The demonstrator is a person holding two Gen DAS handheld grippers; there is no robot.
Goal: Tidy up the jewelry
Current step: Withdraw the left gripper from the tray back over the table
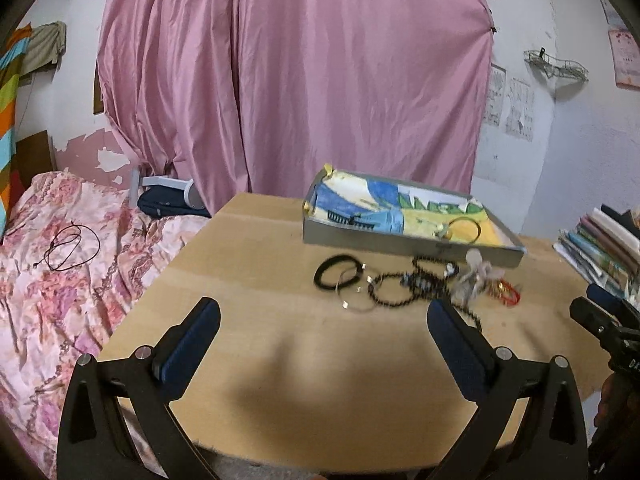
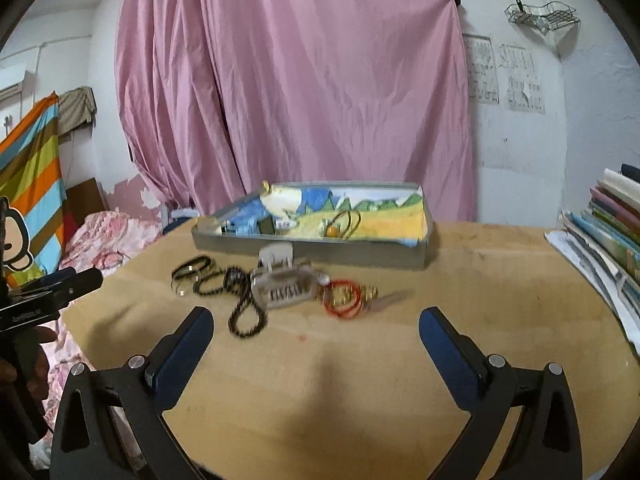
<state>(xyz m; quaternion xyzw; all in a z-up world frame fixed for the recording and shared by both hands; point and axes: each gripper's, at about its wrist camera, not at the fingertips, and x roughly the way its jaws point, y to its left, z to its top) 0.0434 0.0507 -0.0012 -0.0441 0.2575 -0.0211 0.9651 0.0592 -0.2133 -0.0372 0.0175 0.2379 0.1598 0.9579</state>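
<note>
Both sets of tongs, the left tongs (image 1: 324, 344) and the right tongs (image 2: 316, 344), stand wide apart and hold nothing, above the bare near part of the wooden bench (image 2: 360, 400). The jewelry lies in a loose cluster just in front of the grey tray (image 2: 312, 250): black bangles (image 1: 336, 272), a thin silver bangle (image 1: 356, 298), a black bead necklace (image 2: 240, 304), a clear hair claw (image 2: 284, 286) and red bands (image 2: 344, 304). One ring-shaped piece (image 2: 344, 220) already sits in the tray. The likeliest trouble, I judge, is tangling: the necklace loops touch the bangles and claw, so lifting one piece could drag its neighbours along or off the bench. Thin flat bangles may also slip from wide pads, and the blur makes aim uncertain.
</note>
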